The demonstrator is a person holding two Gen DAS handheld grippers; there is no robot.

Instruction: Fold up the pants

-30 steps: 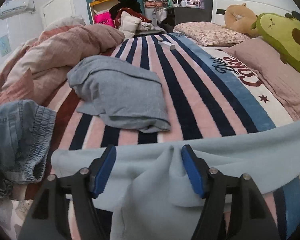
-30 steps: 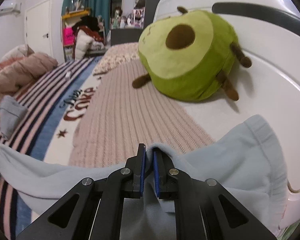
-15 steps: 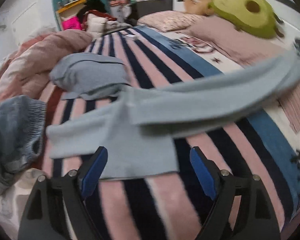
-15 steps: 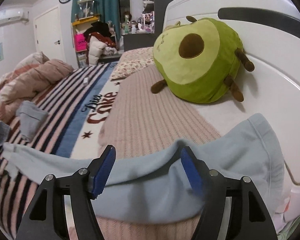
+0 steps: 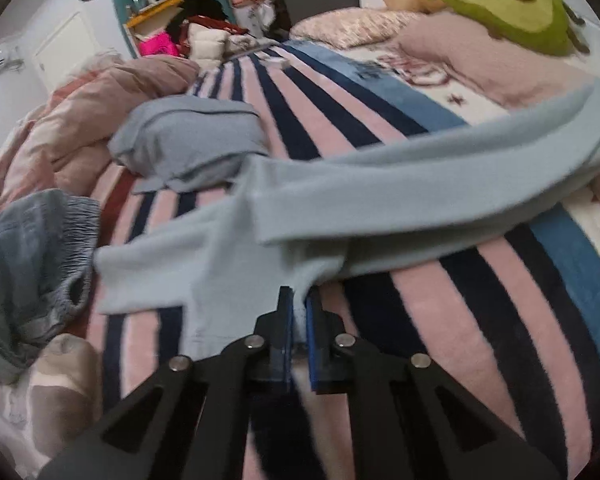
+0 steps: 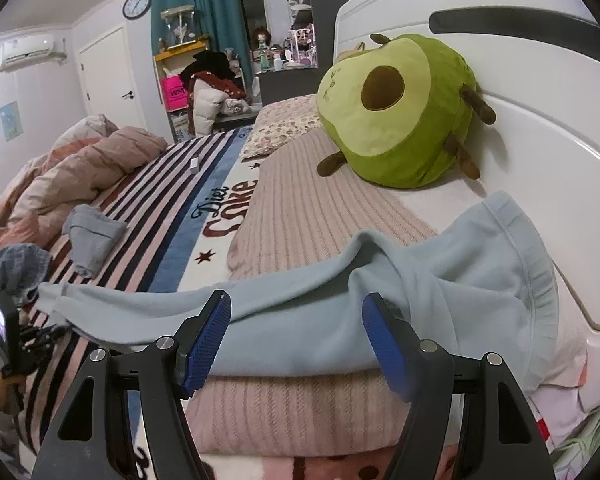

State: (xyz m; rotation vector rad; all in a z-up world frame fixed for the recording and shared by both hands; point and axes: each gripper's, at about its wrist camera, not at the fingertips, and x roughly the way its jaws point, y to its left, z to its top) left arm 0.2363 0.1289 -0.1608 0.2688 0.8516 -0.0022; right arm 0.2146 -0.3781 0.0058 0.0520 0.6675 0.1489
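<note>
Left wrist view: your left claw (image 5: 297, 312) pinches the light blue pants (image 5: 380, 196) hem for folding; right claw (image 6: 295, 340) gapes empty.

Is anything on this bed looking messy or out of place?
Yes. The light blue pants sprawl unfolded across the bed, waist end draped over the pink pillow. A crumpled grey garment lies on the striped blanket, and the pink duvet is heaped to one side.

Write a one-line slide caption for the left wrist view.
Left gripper shut on the hem of light blue pants stretched across the striped blanket.
</note>
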